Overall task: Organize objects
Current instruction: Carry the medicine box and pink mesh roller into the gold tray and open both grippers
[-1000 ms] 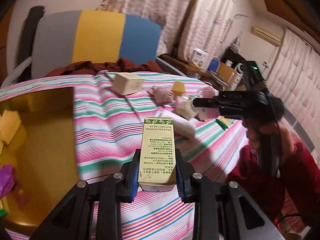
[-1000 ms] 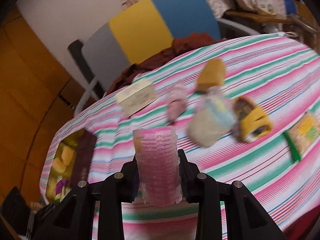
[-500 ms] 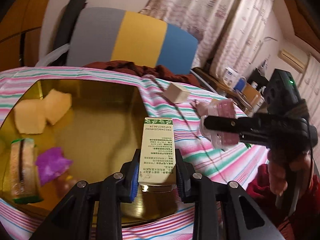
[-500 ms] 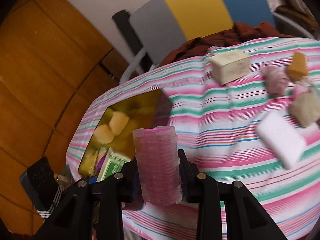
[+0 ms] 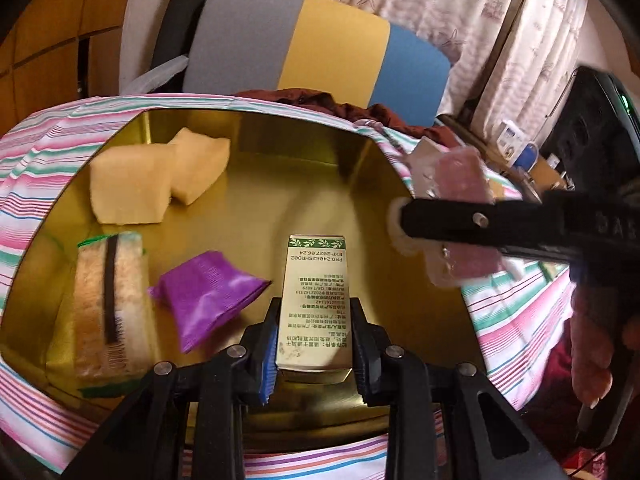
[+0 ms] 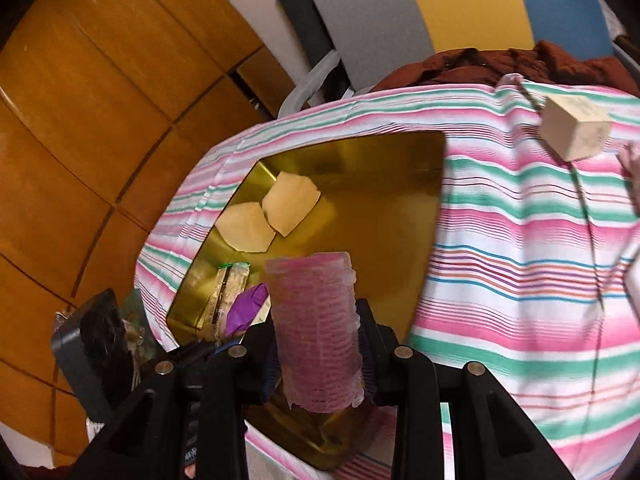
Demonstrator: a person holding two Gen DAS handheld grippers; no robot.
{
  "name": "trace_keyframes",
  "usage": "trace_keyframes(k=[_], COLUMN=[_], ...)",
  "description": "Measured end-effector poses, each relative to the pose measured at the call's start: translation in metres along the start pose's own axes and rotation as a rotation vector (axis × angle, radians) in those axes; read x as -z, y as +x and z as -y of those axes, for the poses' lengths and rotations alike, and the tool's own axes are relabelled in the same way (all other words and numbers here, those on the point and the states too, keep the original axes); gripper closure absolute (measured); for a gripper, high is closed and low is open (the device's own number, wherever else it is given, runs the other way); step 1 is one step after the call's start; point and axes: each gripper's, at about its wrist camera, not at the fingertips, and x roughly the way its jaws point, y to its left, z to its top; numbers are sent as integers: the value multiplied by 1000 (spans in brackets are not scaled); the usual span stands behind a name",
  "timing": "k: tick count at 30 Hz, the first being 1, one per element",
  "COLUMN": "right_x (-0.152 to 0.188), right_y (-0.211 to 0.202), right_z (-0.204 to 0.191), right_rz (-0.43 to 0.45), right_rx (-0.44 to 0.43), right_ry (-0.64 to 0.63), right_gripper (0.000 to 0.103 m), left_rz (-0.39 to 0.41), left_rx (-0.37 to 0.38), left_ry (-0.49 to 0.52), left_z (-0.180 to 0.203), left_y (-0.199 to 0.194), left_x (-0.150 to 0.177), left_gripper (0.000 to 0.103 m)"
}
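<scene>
- Your left gripper [image 5: 312, 344] pinches a tall cream carton [image 5: 315, 300] with a green leaf band at its far end. Its long axis runs straight away from you, from 6 o'clock toward 12 o'clock in the left wrist view, and the printed text reads upside down.
- The carton hangs over the gold tray [image 5: 304, 168], near the tray's 5 o'clock corner. Whether it touches the floor of the tray cannot be told.
- Inside the tray, two pale yellow sponge blocks [image 5: 156, 180] sit at 11 o'clock, a wrapped scrub pad [image 5: 108, 300] lies at 8 o'clock, and a purple packet [image 5: 208, 296] lies just left of the carton.
- Your right gripper [image 6: 316, 352] clamps a pink ribbed roll in clear wrap [image 6: 314, 328]. The roll stands along the fingers, its long axis pointing to 12 o'clock in the right wrist view, over the tray's near edge.
- In the left wrist view that same roll shows at 3 o'clock, at the tray's right rim.
- A beige box [image 6: 576, 128] rests on the striped cloth [image 6: 520, 248] at 2 o'clock, well apart from the tray.
- Compared with a second ago, the tray has gone from a sliver at 9 o'clock in the left view to filling its middle. The right view has swung from the scattered items on the cloth to the tray. Both grips look unchanged.
</scene>
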Motion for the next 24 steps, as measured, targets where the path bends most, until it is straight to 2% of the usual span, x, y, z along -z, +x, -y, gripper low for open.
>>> trace_keyframes(k=[8, 10, 11, 12, 14, 15, 19, 24], right_x=[-19, -24, -25, -26, -26, -26, -23, -18], right_y=[56, 67, 69, 71, 67, 64, 49, 34], right_z=[-9, -12, -12, -12, -10, -8, -7, -17], right_rz=[-51, -54, -56, -58, -39, -28, -2, 34], right_rx=[23, 30, 23, 14, 5, -8, -47, 13], right_ry=[39, 50, 57, 67, 104, 122, 138, 70], right_gripper=[69, 66, 64, 60, 41, 38, 37, 35], left_rz=[19, 21, 25, 32, 56, 63, 96, 151], left_rx=[-71, -77, -73, -69, -63, -56, -52, -67], left_ry=[63, 55, 48, 44, 20, 9, -52, -90], left_z=[-2, -3, -3, -4, -5, -5, -12, -16], left_y=[-12, -15, -17, -18, -24, -26, -31, -42], left_x=[10, 10, 9, 9, 9, 9, 7, 4], left_gripper=[73, 68, 60, 53, 50, 49, 49, 47])
